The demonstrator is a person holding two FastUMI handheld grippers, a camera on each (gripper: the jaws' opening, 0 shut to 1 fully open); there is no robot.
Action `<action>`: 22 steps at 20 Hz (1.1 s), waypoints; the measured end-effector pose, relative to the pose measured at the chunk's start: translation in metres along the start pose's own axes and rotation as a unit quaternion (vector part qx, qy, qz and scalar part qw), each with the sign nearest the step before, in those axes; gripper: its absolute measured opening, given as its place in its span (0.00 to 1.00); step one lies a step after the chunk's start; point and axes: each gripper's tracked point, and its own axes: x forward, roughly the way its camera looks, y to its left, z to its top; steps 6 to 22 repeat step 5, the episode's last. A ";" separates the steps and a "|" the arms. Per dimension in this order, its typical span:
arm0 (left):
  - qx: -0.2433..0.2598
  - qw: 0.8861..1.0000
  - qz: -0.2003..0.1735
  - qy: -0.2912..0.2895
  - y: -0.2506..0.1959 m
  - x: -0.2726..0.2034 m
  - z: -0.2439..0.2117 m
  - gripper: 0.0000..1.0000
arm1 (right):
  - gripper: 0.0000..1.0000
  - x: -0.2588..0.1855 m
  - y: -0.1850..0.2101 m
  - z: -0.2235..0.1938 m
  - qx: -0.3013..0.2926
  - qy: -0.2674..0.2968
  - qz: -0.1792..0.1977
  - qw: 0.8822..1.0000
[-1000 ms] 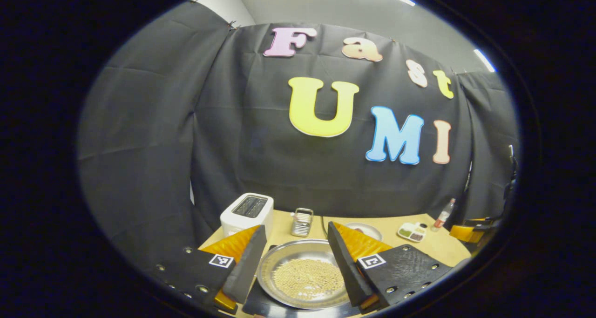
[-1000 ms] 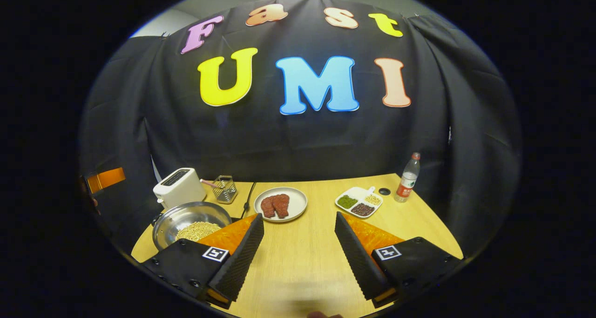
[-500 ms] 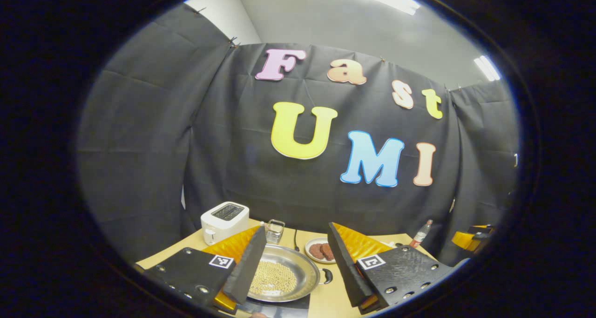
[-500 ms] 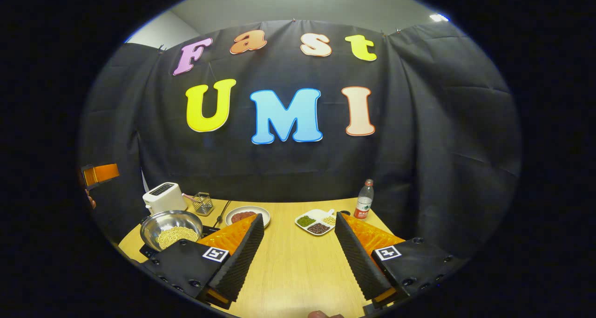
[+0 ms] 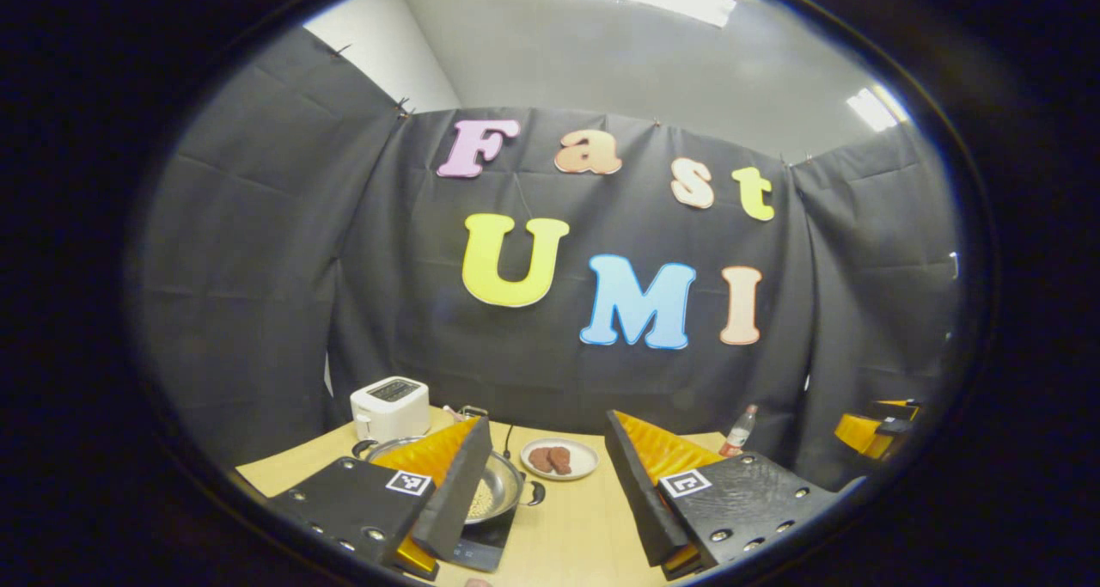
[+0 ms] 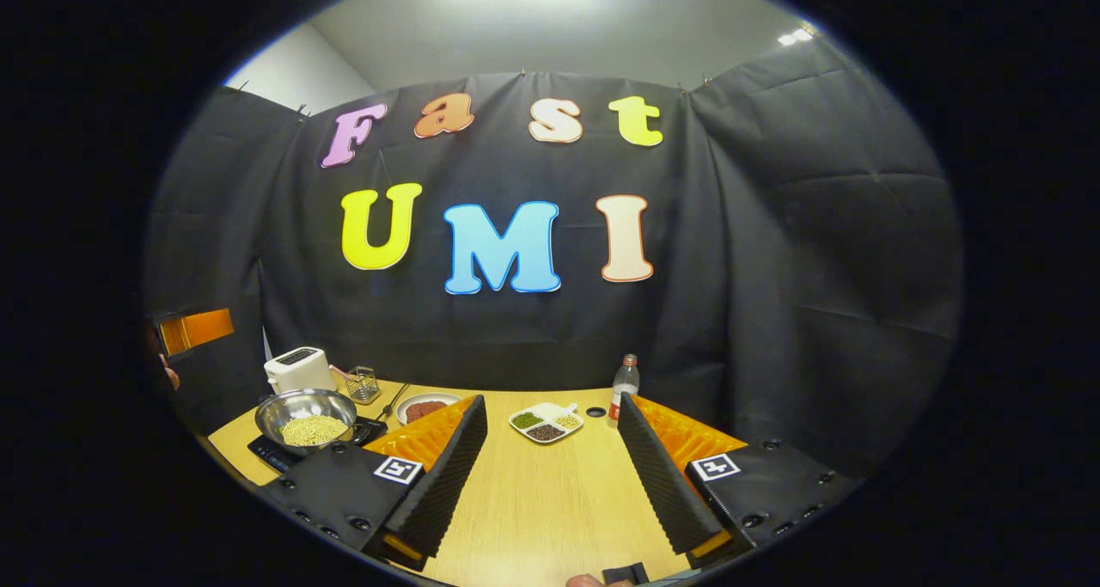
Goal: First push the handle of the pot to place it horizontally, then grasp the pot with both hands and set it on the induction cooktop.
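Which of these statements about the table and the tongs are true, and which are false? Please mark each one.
1. The pot sits on the cooktop. True.
2. The pot is empty. False: it holds pale yellow grains.
3. The right tongs are open, with bare table between the fingers. True.
4. The left tongs are shut on the pot. False: they are open and hold nothing.
5. The bottle lies on its side. False: it stands upright, near the divided dish.
6. A plate with two reddish-brown pieces stands behind the pot, beside the toaster's end of the table. True.
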 end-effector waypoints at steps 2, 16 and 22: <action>0.005 1.000 0.017 -0.016 -0.005 -0.020 0.006 0.81 | 0.97 -0.013 -0.011 -0.003 0.001 -0.004 -0.005 1.000; 0.008 0.998 0.039 -0.043 -0.010 -0.046 0.017 0.77 | 0.98 -0.033 -0.019 -0.014 0.009 0.009 -0.006 1.000; 0.008 0.998 0.039 -0.043 -0.010 -0.046 0.017 0.77 | 0.98 -0.033 -0.019 -0.014 0.009 0.009 -0.006 1.000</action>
